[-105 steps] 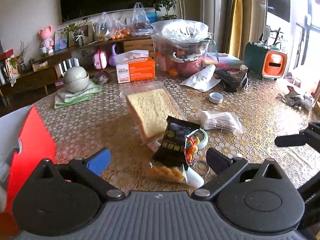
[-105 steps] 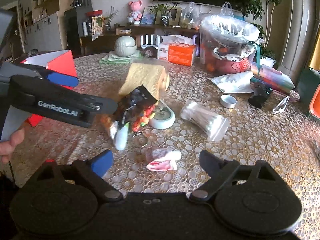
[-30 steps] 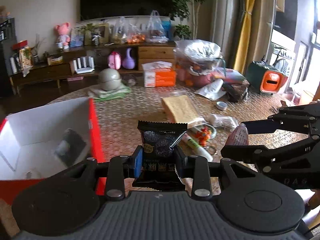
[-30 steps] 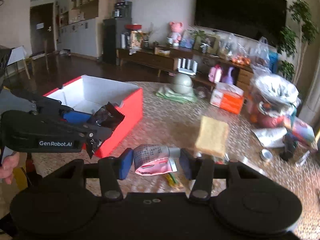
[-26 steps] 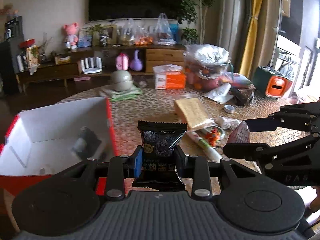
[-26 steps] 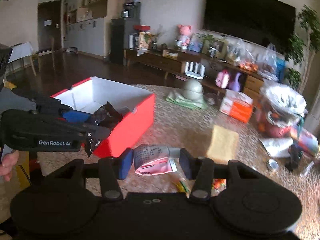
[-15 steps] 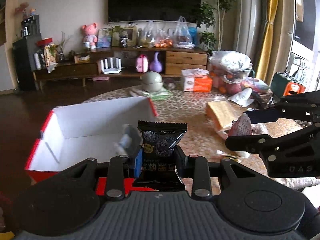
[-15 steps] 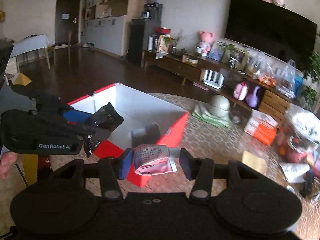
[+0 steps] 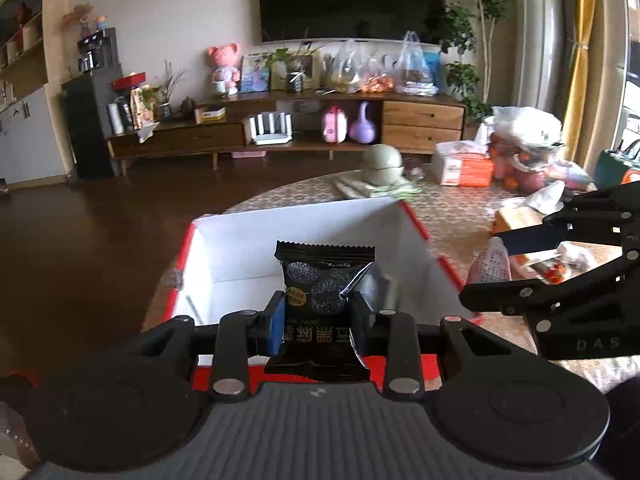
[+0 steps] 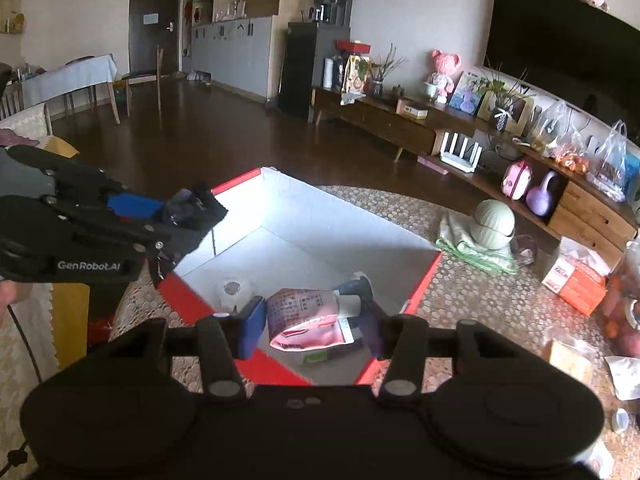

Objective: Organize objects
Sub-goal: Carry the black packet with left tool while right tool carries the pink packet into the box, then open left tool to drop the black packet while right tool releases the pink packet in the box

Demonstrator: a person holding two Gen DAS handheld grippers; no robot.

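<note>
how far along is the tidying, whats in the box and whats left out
Done: a few small items already lie in the red box. In hand: left tongs grip a black snack packet, right tongs a pink pouch, both over the box. Left: bread and clutter on the table.

My left gripper (image 9: 316,316) pinches a black snack packet (image 9: 324,280) upright above the open red box (image 9: 304,220) with white walls; at three o'clock my right gripper (image 10: 310,326) clamps a crumpled pink-white sachet (image 10: 308,318).
</note>
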